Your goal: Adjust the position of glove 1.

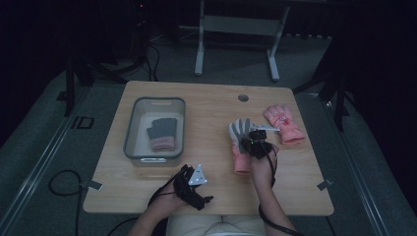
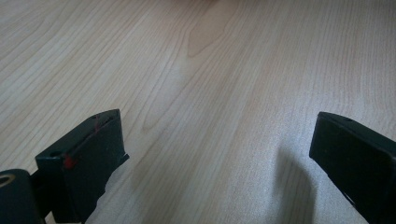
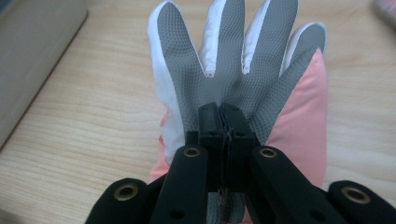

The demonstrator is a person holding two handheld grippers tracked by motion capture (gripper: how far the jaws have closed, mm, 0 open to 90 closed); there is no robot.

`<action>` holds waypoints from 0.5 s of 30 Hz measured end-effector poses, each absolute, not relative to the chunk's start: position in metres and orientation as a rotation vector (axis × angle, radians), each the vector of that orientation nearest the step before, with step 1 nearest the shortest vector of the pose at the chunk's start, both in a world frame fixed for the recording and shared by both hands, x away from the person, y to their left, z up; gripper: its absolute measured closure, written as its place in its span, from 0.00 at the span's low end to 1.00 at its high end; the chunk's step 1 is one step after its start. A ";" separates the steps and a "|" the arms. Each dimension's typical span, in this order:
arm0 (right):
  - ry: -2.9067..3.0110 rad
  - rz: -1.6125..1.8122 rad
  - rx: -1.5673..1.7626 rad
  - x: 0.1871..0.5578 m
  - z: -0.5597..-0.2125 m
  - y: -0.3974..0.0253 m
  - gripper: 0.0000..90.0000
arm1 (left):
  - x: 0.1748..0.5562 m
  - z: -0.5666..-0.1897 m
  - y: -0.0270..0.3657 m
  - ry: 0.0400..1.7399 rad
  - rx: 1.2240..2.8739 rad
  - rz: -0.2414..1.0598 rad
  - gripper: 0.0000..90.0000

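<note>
We see a dim room with grey floor and the white legs of a stand (image 1: 236, 37) beyond the wooden table (image 1: 206, 191), which we take as our landmark. On the table's left half sits a clear plastic bin (image 1: 133, 130), and in it lies one dark grey glove with a pink cuff (image 1: 161, 133). Right of the bin, near the table's middle, lies the pink glove with a grey palm (image 1: 239, 142), palm up, fingers pointing to the far edge. Our right gripper (image 1: 255, 143) rests on it, jaws pressed together with a pinch of the grey palm fabric (image 3: 219, 88) between them. A second pink glove (image 1: 283, 124) lies toward the table's right edge. Our left gripper (image 1: 189, 184) hovers at the near edge, jaws spread wide over bare wood (image 2: 210, 93).
</note>
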State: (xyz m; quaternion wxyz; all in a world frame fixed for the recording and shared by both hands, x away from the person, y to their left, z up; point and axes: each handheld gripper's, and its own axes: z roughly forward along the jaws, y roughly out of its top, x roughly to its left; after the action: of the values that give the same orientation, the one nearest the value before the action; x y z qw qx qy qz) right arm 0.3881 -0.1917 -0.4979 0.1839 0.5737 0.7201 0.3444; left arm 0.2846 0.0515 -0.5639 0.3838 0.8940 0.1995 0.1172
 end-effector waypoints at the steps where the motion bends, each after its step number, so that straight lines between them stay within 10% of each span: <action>1: 2.037 0.966 1.621 0.390 -0.501 -0.189 0.98 | 0.285 -0.564 0.052 0.510 2.278 0.297 0.03; 15: 2.099 0.918 1.679 0.410 -0.531 -0.164 0.91 | 0.286 -0.565 0.055 0.507 2.268 0.279 0.03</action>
State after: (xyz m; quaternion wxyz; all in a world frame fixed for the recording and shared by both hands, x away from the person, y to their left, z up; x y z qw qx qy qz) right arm 0.4096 -0.1642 -0.5313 0.1500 0.5844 0.7306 0.3196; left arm 0.2859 0.0550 -0.5647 0.3901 0.8922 0.1994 0.1097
